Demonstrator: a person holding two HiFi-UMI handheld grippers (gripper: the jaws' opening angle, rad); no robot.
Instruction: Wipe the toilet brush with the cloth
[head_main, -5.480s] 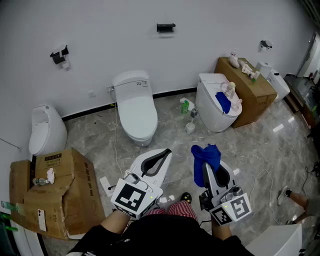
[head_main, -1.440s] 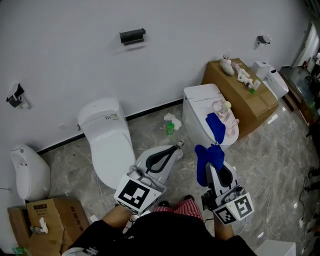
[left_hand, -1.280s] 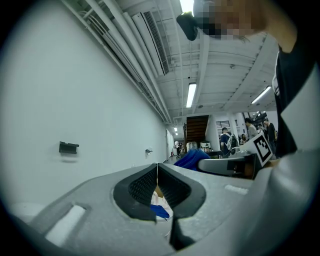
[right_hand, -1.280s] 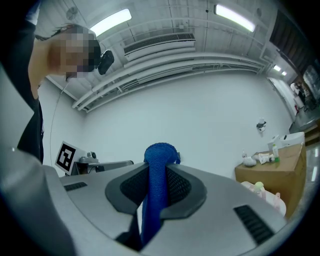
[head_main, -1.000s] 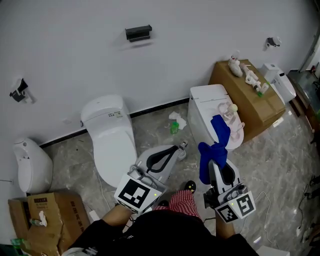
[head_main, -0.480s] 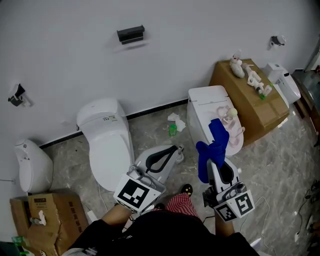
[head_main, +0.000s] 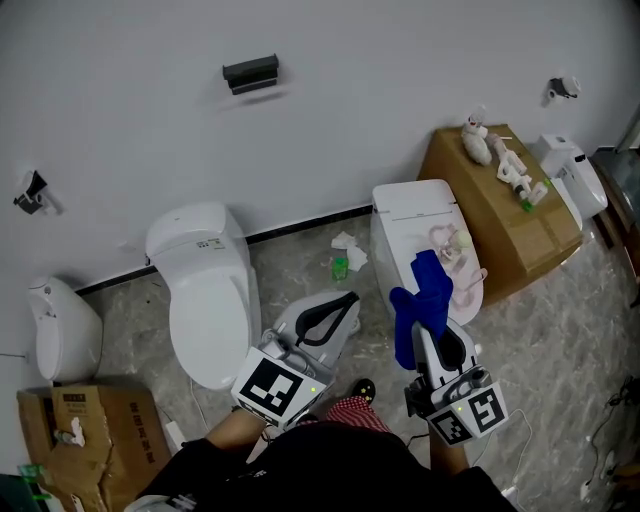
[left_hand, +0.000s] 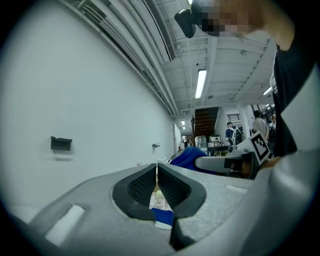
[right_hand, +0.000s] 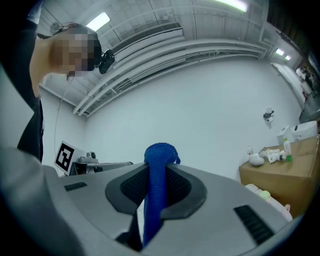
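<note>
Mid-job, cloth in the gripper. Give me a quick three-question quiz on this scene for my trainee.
1. True or false: the left hand-held gripper is shut with nothing in it.
2. The right hand-held gripper clamps: A) white sponge, B) blue woven cloth, C) toilet brush?
3. The small green bottle stands on the ____.
Key: 1 true; 2 B; 3 floor.

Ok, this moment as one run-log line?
left gripper: shut, empty | right gripper: shut on blue cloth | cloth: bunched above jaws, touching nothing else | wiping: not begun
</note>
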